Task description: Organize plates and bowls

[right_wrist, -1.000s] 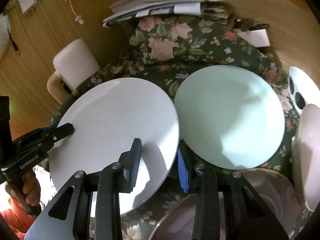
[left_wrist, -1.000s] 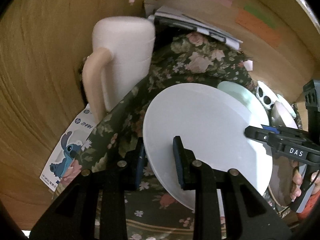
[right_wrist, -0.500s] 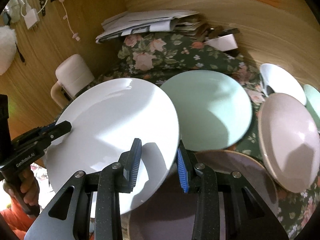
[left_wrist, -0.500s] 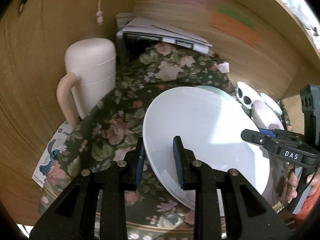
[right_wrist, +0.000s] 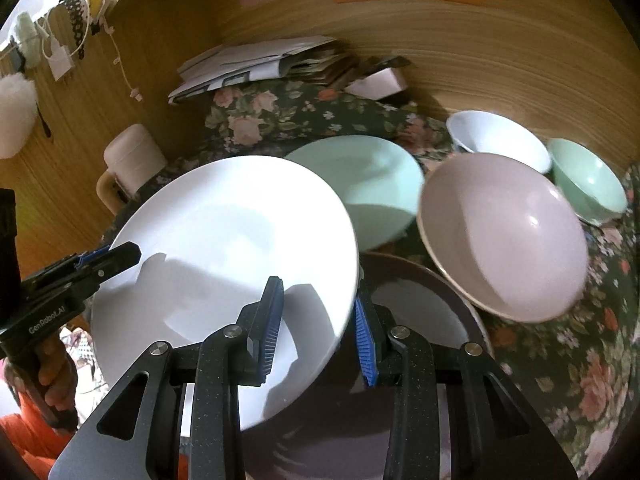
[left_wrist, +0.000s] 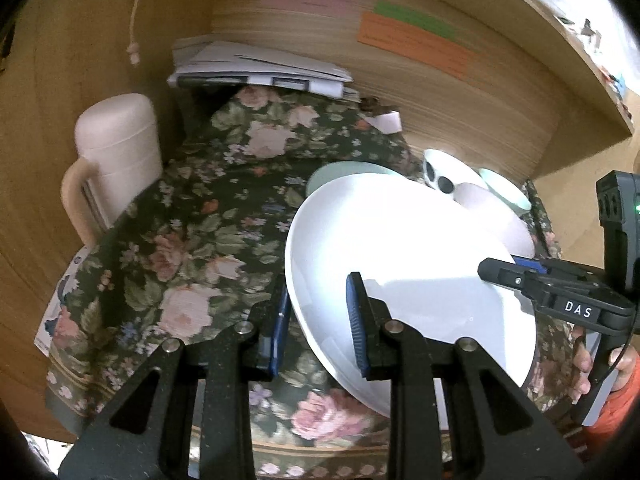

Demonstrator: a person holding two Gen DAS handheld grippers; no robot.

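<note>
A large white plate [left_wrist: 400, 256] [right_wrist: 224, 240] hangs tilted above the floral cloth [left_wrist: 192, 240], held at two opposite edges. My left gripper [left_wrist: 318, 320] is shut on its near-left rim, and my right gripper [right_wrist: 316, 324] is shut on its right rim. Each gripper shows in the other's view: the right gripper [left_wrist: 494, 270] at the plate's far right, the left gripper [right_wrist: 126, 252] at its left edge. Under the plate's right side lies a dark brown plate [right_wrist: 424, 300]. Behind it sits a mint plate [right_wrist: 376, 184].
A pink bowl [right_wrist: 504, 236], a white bowl [right_wrist: 496, 140] and a mint bowl [right_wrist: 588, 176] stand at the right. At the left stands a pink lidded jug [left_wrist: 116, 148]. Stacked papers [left_wrist: 256, 68] lie at the back against the wooden wall [left_wrist: 440, 92].
Both grippers have carried the white plate rightward and a little up, away from the pink jug. It now overlaps the mint plate and hangs over the dark plate.
</note>
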